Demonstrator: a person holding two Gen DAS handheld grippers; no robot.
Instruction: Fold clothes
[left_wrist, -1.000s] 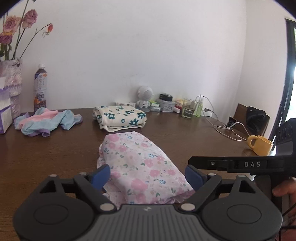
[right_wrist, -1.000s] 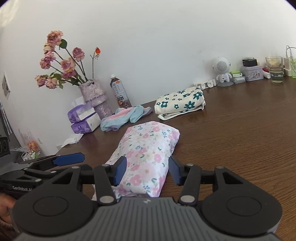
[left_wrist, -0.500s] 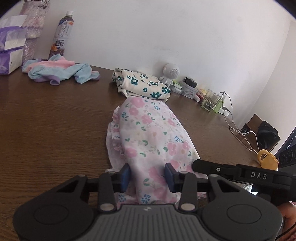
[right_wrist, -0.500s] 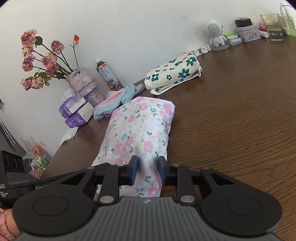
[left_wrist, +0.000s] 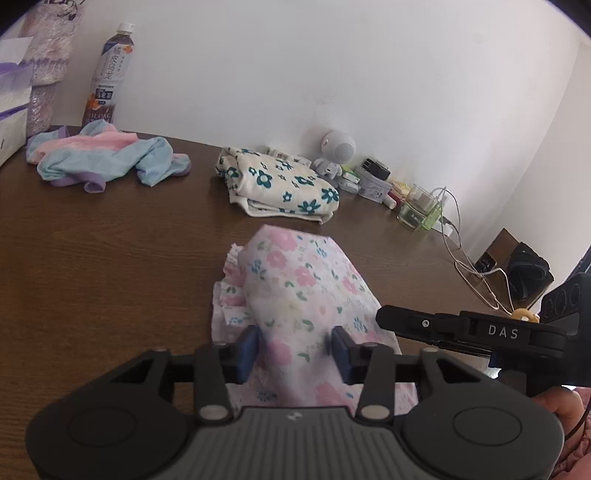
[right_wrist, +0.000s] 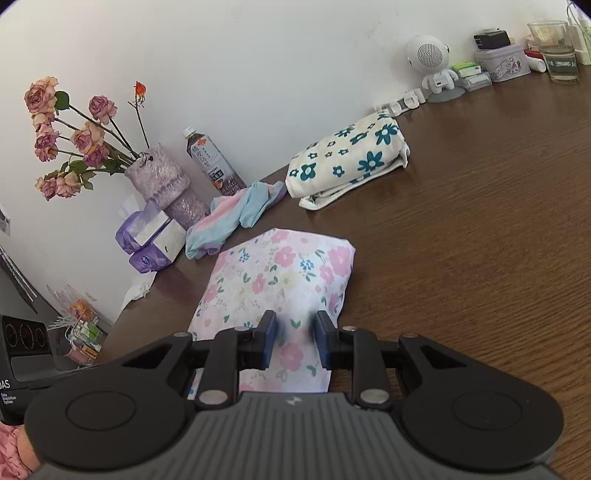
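A pink floral garment (left_wrist: 303, 280) (right_wrist: 280, 273) lies folded into a long bundle on the brown table (left_wrist: 92, 258), its near end under both grippers. My left gripper (left_wrist: 295, 349) straddles a raised ridge of the cloth; its jaws are opening, and the blue pads (left_wrist: 251, 347) stand at the ridge's sides. My right gripper (right_wrist: 295, 339) has a narrow fold of the same cloth between its pads, and its jaws are opening slightly. In the left wrist view the right gripper's black finger (left_wrist: 461, 328) reaches in from the right. A folded cream garment with teal flowers (left_wrist: 280, 184) (right_wrist: 347, 155) rests farther back.
A crumpled pastel garment (left_wrist: 99, 155) (right_wrist: 236, 210) lies at the back left near a tea bottle (right_wrist: 214, 166), a vase of roses (right_wrist: 162, 177) and tissue boxes (right_wrist: 151, 236). Along the wall stand a white robot speaker (right_wrist: 432, 66), a glass (right_wrist: 557, 51) and cables (left_wrist: 465, 258).
Both grippers moved forward and down onto the near end of the floral garment and narrowed from wide. The left gripper's pads have since spread wider again.
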